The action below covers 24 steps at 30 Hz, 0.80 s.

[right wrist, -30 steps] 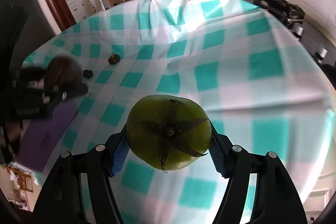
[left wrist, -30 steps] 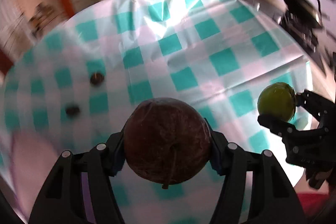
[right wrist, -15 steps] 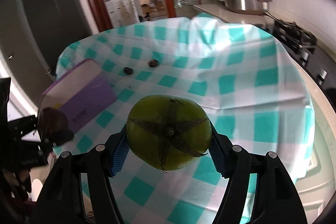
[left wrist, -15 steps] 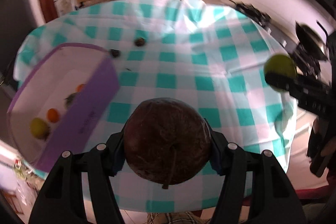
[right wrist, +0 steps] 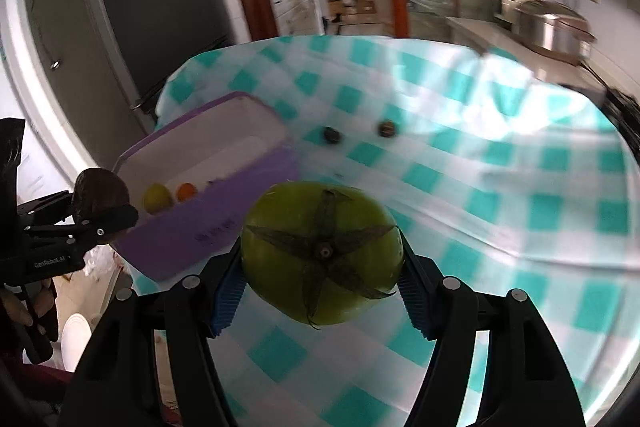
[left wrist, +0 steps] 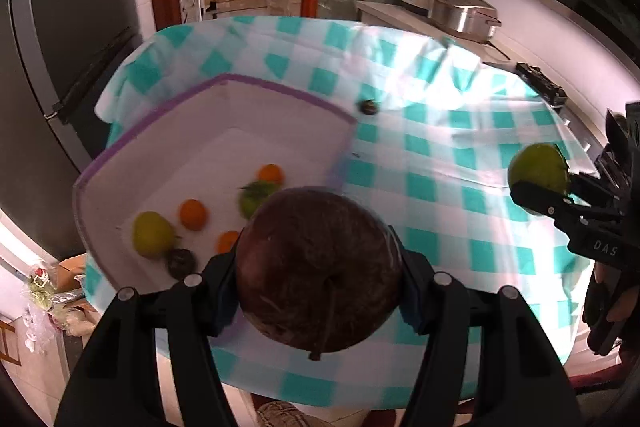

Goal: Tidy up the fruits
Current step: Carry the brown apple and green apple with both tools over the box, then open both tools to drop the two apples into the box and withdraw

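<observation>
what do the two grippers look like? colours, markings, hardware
Both are matte black plastic. The left gripper and right gripper have angular two-link fingers with round silver fasteners. Ribbed blue pads line the right one's fingers; the left's pads look darker blue. Small white lettering marks each body, partly legible. No cables are visible.

"DAS" reads on the right gripper [left wrist: 538, 183]; "GenRobot.AI" on the left gripper [right wrist: 102, 205]. Print on the purple bin [right wrist: 216, 227] illegible.

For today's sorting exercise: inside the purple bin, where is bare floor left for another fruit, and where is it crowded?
In the purple bin, the far floor toward the back wall is bare. The near corner is crowded: yellow-green fruit, oranges, a dark fruit.
</observation>
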### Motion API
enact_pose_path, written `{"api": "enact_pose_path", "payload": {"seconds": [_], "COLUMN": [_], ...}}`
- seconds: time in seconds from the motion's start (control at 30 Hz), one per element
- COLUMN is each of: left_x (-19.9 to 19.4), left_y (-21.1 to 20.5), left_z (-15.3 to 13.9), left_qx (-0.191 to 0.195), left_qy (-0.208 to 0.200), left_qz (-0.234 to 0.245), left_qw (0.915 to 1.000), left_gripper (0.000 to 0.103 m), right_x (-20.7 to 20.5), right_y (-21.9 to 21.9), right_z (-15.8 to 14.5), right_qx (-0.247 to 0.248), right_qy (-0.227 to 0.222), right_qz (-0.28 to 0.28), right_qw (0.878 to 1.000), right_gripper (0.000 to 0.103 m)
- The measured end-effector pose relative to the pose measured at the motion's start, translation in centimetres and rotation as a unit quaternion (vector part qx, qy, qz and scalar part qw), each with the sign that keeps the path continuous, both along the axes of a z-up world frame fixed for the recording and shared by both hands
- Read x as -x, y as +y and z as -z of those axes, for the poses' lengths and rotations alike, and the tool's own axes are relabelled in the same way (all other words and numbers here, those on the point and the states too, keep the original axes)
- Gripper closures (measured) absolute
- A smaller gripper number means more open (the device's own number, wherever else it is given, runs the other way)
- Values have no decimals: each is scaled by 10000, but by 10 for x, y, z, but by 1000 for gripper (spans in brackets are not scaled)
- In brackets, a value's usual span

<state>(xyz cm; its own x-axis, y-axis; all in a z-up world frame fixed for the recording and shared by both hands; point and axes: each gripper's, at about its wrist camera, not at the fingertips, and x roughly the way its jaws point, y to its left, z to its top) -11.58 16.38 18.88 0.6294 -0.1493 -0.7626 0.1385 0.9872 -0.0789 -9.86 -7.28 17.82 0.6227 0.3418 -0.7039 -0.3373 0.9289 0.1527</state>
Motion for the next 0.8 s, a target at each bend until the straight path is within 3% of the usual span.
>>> {"api": "enact_pose_path", "payload": {"seconds": [0.23,0.47,0.57,0.67,0.8], "left_x": [-31,-65,-85,-106,-146], "left_y": [83,137,147,146,141], "left_z": [13,41,55,67,81], "left_qx": [-95,-162,-271,-515,-771], "left_qy": [301,750,956,1137,1351], "left_qz": [71,385,527,760,1045], "left_qw": [9995,9963,9937,9893,9823], "left_gripper": [40,40,40,40,40], "right_x": [-35,-59,-71,-84,-85], "right_y": [115,188,213,231,265], "right_z": [-1,5,20,48,78], "right_qx": [114,251,375,566,1113], "right_qy": [106,235,509,1053,1520], "right_qz": [-597,-830,-833,-838,-1221], "right_qw": [9981,9960,9945,9893,9745], "right_gripper": [37,37,37,37,37]}}
